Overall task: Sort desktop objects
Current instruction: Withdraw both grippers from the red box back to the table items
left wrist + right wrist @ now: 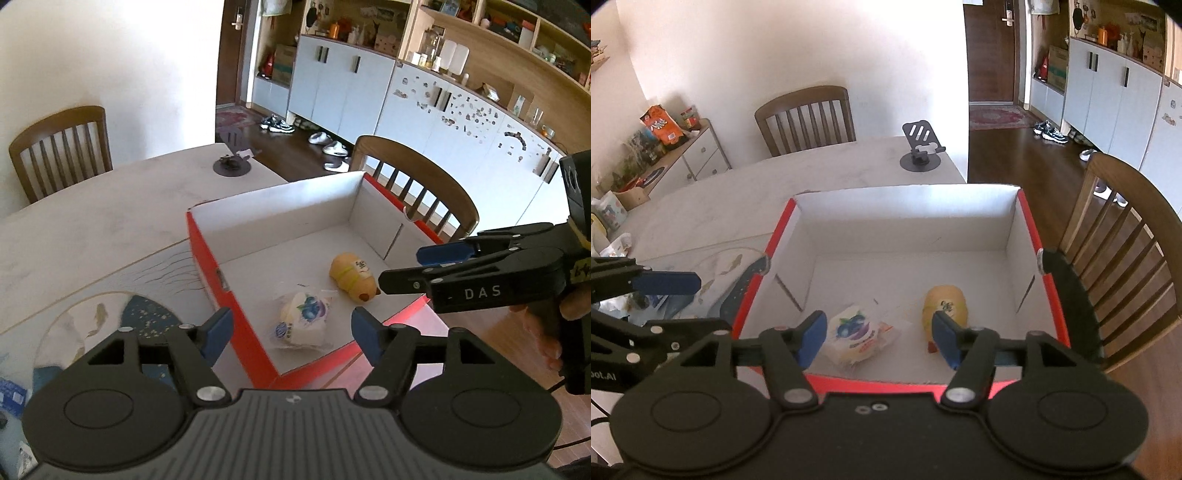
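The right gripper (400,271) carries the white letters "DAS" on its black finger arm in the left wrist view, and the left gripper's (668,314) body shows a cut-off "bot.AI" at the edge of the right wrist view. Both sets of blue-padded jaws stand apart with nothing between them, each poised above the near red rim of the open cardboard box (1012,221), white inside and red outside. Two things lie on the box floor towards its near side: a white snack packet (858,338) printed with a blueberry picture, its small lettering too blurred to read, and just to its right, apart from it, a yellow plush toy (945,304) with a small dark mark on a white patch that may be writing. The far half of the box floor lies bare. The box sits at the table's (110,206) corner, a wooden chair (1126,240) close against its right wall. Left of the box a round placemat (92,321) with fish drawings touches or nearly touches its red wall. A black phone stand (921,147) stands near the table's far edge.
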### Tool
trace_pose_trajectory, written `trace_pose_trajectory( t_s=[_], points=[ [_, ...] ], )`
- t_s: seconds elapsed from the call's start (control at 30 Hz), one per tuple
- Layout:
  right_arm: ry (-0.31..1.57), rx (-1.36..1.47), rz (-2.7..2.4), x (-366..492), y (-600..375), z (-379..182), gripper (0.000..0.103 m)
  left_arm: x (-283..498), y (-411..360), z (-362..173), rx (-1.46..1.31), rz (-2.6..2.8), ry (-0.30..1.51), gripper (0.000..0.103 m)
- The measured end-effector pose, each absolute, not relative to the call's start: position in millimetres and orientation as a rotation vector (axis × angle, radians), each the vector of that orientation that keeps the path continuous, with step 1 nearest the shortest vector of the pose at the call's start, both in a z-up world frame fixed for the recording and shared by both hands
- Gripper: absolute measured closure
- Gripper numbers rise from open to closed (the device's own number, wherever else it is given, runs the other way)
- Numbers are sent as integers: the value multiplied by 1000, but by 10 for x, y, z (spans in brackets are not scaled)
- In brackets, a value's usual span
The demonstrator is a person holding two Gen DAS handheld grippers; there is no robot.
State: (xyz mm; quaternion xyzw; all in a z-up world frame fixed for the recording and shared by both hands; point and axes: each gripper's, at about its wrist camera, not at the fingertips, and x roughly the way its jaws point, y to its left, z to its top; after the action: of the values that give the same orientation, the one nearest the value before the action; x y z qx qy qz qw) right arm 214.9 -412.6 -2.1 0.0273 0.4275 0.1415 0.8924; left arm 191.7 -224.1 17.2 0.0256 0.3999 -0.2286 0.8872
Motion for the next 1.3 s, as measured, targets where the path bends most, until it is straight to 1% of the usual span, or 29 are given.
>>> trace_pose_trajectory(
  t_s=[0.07,0.1,0.13,0.2,0.23,0.27,0.37,0.47,0.53,1.07,1.3],
  points=[
    [877,63,287,2106,-4103,-16,33,1874,-2192,176,57,-459,825,27],
    [868,63,281,2079,-4086,-15,28,1854,-2161,176,60,-451,822,24],
    [861,58,274,2053,-4061,-16,27,1835,-2130,173,60,-446,819,23],
    [854,57,270,1993,-4013,-22,25,1802,-2056,164,56,-435,819,22],
    [852,58,271,1968,-3993,-23,24,1788,-2026,158,56,-427,820,18],
    [848,58,270,1939,-3962,-24,24,1776,-1985,148,53,-416,821,17],
    [841,58,271,1860,-3875,-25,23,1733,-1864,133,35,-410,820,16],
    [835,49,275,1773,-3763,-25,23,1699,-1752,132,24,-399,815,12],
    [833,46,280,1731,-3675,-21,23,1670,-1658,134,11,-393,807,2],
    [813,29,296,1437,-2897,-9,17,1425,-705,88,-31,-319,793,0],
    [802,-4,315,1297,-2412,-67,16,1336,-244,5,-50,-285,794,0]
  ],
)
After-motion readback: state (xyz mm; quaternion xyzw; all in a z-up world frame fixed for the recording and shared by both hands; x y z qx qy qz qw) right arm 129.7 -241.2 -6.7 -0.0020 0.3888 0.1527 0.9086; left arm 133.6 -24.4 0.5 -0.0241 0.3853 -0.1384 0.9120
